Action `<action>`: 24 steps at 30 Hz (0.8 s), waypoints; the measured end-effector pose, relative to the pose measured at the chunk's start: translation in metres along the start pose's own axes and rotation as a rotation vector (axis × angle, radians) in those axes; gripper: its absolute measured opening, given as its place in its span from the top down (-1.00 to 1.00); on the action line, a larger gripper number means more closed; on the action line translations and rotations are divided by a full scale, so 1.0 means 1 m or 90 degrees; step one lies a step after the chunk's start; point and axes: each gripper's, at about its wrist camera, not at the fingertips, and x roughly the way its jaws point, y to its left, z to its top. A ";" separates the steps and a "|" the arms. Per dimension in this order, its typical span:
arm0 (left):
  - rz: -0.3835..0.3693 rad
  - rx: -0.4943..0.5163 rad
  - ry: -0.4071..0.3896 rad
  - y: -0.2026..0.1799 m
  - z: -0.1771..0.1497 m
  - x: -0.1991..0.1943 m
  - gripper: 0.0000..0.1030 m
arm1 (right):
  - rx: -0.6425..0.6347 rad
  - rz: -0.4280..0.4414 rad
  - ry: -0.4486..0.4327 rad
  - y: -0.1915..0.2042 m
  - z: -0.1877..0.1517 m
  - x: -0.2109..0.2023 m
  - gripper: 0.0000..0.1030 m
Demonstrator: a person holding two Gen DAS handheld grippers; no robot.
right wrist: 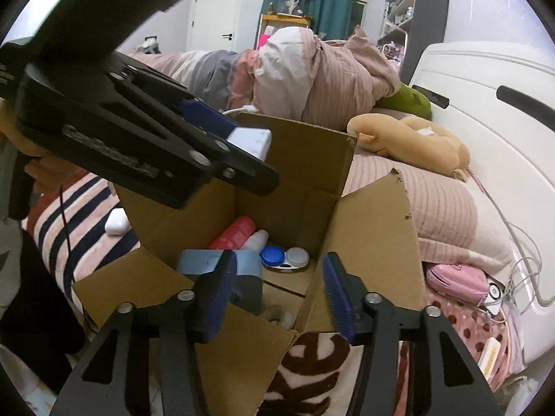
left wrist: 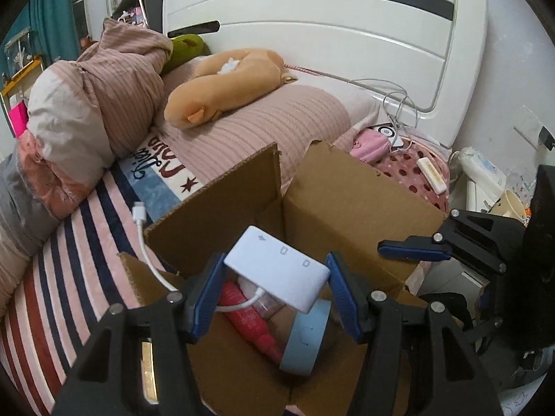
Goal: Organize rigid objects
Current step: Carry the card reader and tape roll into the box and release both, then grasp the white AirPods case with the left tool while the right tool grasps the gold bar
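Note:
My left gripper is shut on a white adapter hub with a trailing white cable, held over the open cardboard box. In the box lie a red tube and a light blue tape roll. In the right wrist view the left gripper holds the hub above the box. My right gripper is open and empty at the box's near edge. The box also holds a contact lens case, a red tube and a blue tape roll.
The box stands on a striped bed with pillows and a tan plush toy. A white earbud case lies left of the box. A pink case, cables and a white stick lie near the headboard.

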 end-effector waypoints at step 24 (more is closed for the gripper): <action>0.012 -0.033 -0.056 0.024 -0.013 -0.053 -0.30 | 0.010 0.000 0.006 0.002 0.011 -0.005 0.01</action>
